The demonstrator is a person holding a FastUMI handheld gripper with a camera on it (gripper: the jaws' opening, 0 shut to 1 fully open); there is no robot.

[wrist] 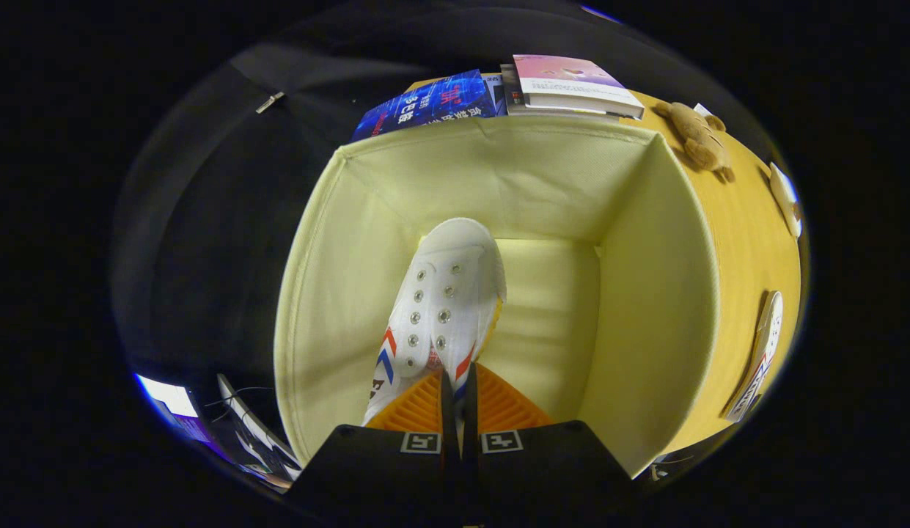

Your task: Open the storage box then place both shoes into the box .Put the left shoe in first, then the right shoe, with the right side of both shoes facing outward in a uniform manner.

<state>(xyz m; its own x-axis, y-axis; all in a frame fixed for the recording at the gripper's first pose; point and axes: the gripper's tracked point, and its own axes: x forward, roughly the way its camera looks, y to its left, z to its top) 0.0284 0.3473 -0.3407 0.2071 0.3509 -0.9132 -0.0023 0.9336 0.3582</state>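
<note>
White lace-less sneaker (444, 297) with red and blue stripes, toe pointing down into the open cream fabric storage box (667, 308), near its left wall. Pinched at the heel collar between the nearly closed fingers of the hand-held gripper (459, 400). Second sneaker (759, 352) lying on the yellow counter (748, 242) right of the box. Beyond the box, books (572, 88) and a brown plush toy (698, 136).

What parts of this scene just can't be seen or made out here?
Gripper view:
- Heel of the white shoe: hidden behind the gripper pinching it.
- Second shoe on the table: cut off, squashed by distortion.
- Box floor under the shoe: covered.
- Books: lower parts behind the box's rim.
</note>
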